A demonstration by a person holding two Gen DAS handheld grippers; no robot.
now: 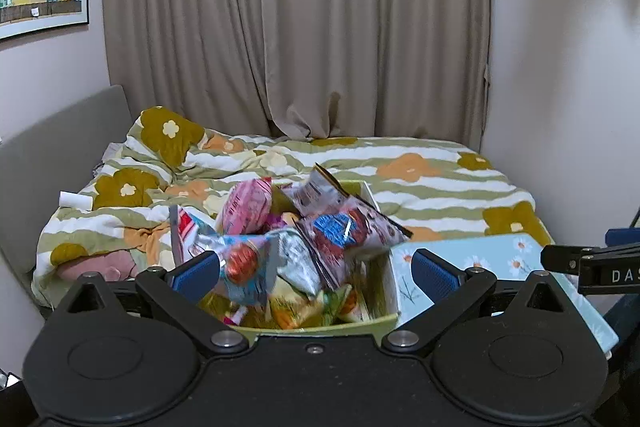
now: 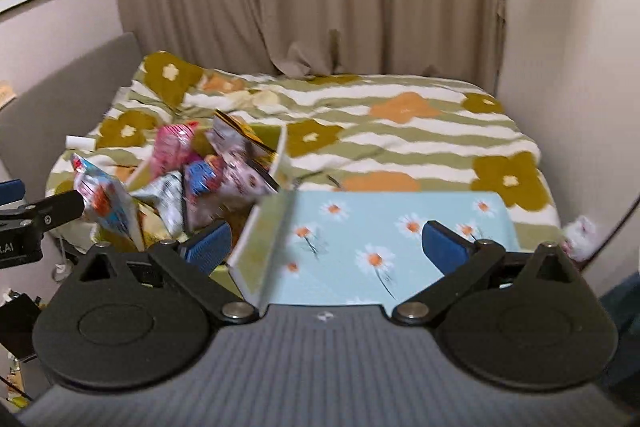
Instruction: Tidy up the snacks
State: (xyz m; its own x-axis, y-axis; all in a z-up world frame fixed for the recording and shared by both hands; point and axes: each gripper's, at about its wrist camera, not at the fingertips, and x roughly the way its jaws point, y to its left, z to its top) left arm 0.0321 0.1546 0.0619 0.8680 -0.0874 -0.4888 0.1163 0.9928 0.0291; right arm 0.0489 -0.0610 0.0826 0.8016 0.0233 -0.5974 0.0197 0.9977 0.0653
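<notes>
Both the left tongs [image 1: 316, 271] and right tongs [image 2: 326, 241] are hanging spread over the green box [image 1: 384, 291] overflowing with crinkly, light, slippery snack packets [image 1: 248, 259], its daisy-print lid [image 2: 360, 239] lying beside it, so pinching a sealed edge seems wisest.

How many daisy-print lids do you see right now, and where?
1. The blue daisy-print lid lies flat on the bed's floral duvet, against the right side of the green snack box; the open right gripper hovers above it. No others visible.
</notes>
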